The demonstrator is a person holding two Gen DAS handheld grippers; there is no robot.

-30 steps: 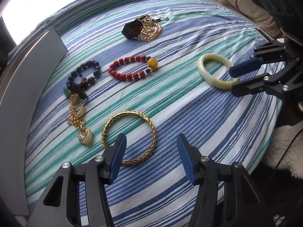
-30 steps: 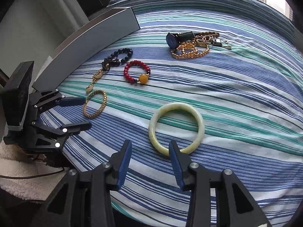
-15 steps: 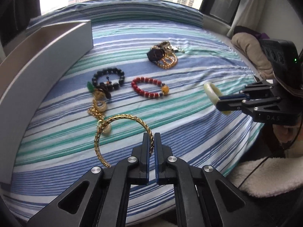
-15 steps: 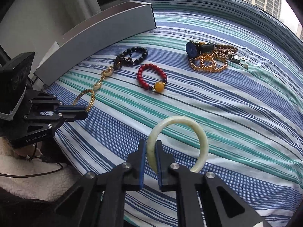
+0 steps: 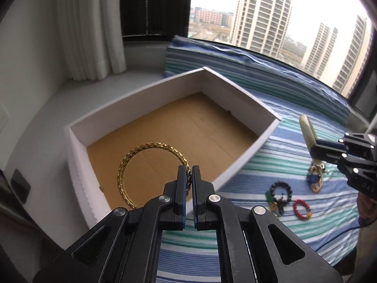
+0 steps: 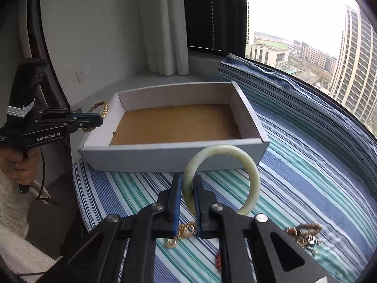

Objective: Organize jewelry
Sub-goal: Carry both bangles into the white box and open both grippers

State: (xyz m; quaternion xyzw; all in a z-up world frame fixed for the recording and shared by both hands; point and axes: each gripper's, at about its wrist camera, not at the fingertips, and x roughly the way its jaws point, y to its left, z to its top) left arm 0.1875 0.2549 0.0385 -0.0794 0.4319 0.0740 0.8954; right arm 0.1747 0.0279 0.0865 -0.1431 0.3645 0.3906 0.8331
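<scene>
Jewelry is split between the two claws and the striped bedspread (image 6: 306,176). The left claw (image 5: 187,176) is clenched on the gold bangle (image 5: 150,165), pinching one side of the hoop so that the rest stands free above the near left corner of the box (image 5: 235,94). The right claw (image 6: 187,186) is clenched on the pale jade bangle (image 6: 247,165), also gripped across one side of the ring, which hangs just short of the box's near wall.

An edge grip probably keeps each hoop clear of the pads on release, so it can drop flat.

The box is open-topped, with white walls and a bare brown cardboard floor. No item lies inside, so the whole floor is available. In the right wrist view the gold bangle sits at the box's left wall, level with the rim; the walls are the only obstruction, and both hoops must pass above them.

Remaining pieces lie on the bedspread to the right of the box: a black bead bracelet (image 5: 280,188), a red bead bracelet (image 5: 302,210) and a watch with gold chain (image 5: 314,181).
</scene>
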